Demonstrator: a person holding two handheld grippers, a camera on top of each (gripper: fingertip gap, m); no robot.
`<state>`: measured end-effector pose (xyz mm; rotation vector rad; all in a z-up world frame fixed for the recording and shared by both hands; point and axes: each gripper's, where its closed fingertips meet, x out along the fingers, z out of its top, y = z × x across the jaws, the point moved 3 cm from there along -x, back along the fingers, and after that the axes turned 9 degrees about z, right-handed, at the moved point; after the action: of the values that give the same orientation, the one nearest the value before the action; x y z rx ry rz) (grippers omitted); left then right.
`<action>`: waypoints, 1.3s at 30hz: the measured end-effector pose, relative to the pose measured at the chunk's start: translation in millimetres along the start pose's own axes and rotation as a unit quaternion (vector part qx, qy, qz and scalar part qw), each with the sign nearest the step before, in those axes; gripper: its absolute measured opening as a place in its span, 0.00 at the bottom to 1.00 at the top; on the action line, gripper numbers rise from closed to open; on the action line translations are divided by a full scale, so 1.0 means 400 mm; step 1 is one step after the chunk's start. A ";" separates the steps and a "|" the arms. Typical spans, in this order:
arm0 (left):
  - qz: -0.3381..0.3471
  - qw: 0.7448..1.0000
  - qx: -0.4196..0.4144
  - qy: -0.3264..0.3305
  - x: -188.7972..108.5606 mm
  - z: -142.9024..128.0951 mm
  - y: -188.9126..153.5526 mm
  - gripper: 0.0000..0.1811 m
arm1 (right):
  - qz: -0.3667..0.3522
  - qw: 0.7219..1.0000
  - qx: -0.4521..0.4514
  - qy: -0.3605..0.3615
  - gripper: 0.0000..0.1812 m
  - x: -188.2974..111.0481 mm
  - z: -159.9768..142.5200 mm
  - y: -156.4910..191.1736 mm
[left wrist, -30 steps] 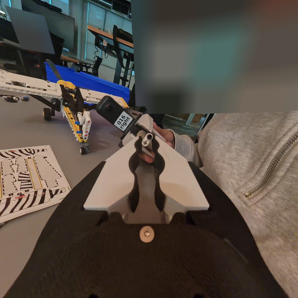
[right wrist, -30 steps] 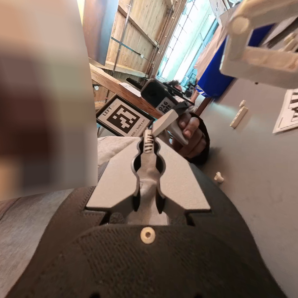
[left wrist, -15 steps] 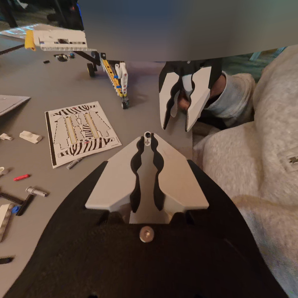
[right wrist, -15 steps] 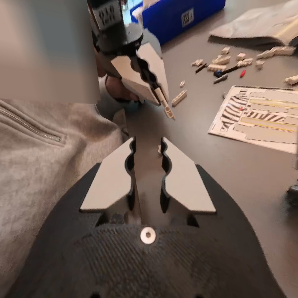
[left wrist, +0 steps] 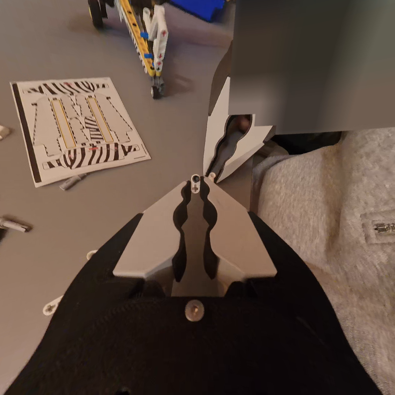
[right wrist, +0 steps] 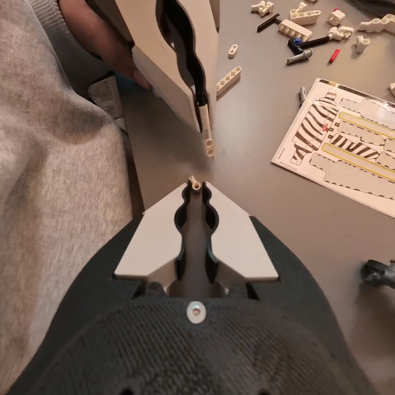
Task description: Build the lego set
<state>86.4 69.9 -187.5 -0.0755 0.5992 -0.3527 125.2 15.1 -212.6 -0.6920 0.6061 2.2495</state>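
Observation:
My left gripper is shut on a thin white beam that sticks out past its tips. In the right wrist view this beam points down at the grey table from the left gripper. My right gripper is shut on a small tan pin low over the table, just below the beam's end. In the left wrist view the right gripper sits tip to tip with mine, the two parts apart. The yellow and white lego model stands farther back.
A zebra-striped sticker sheet lies left of the grippers, also in the right wrist view. Several loose white, black and red pieces and a white beam lie beyond. A grey-sleeved person sits at the table edge. A blue bin stands behind.
Both grippers have swung down towards the table. My right gripper, open half a second ago, has shut on the small tan pin. The left still holds the white beam.

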 end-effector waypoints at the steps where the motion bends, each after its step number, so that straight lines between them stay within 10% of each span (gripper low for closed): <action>1: -0.002 1.000 -0.006 0.008 0.002 -0.005 0.001 0.04 | -0.003 1.000 -0.002 0.001 0.04 0.002 0.001 -0.001; 14: -0.034 0.998 -0.039 0.042 0.012 -0.023 0.000 0.04 | 0.035 0.999 -0.004 -0.011 0.03 -0.020 0.056 -0.040; 39: -0.002 0.999 0.007 0.037 0.033 -0.011 -0.019 0.04 | 0.106 0.955 -0.098 0.260 0.03 -0.009 0.075 -0.040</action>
<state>91.6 58.4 -196.9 -0.0512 0.6700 -0.3654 130.1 41.8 -191.4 -1.4031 0.7366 2.3472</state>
